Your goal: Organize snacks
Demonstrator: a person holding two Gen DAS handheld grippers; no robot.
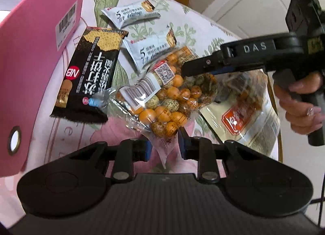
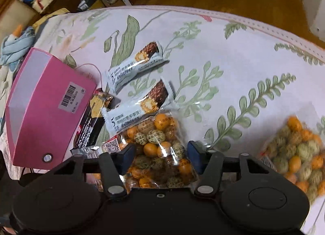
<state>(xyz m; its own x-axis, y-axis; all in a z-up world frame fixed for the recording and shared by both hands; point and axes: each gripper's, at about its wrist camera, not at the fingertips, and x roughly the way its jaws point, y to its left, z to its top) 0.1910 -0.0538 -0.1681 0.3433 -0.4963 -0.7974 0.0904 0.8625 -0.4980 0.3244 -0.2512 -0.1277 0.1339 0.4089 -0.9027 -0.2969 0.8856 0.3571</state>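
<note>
A clear bag of orange and speckled coated nuts (image 1: 162,101) lies on the flowered cloth; it also shows in the right wrist view (image 2: 160,149). My left gripper (image 1: 164,145) is open, its pads either side of the bag's near corner. My right gripper (image 2: 160,157) is open with the bag between its fingers; it shows over the bag in the left wrist view (image 1: 183,70). A black cracker pack (image 1: 89,76) and two white wafer bars (image 1: 132,12) (image 1: 150,50) lie beside a pink box (image 1: 34,52).
A second bag of coated nuts (image 2: 298,151) lies at the right. A white pouch with a red label (image 1: 247,121) lies under the right gripper. The table edge (image 2: 264,24) runs along the back, with floor clutter beyond it.
</note>
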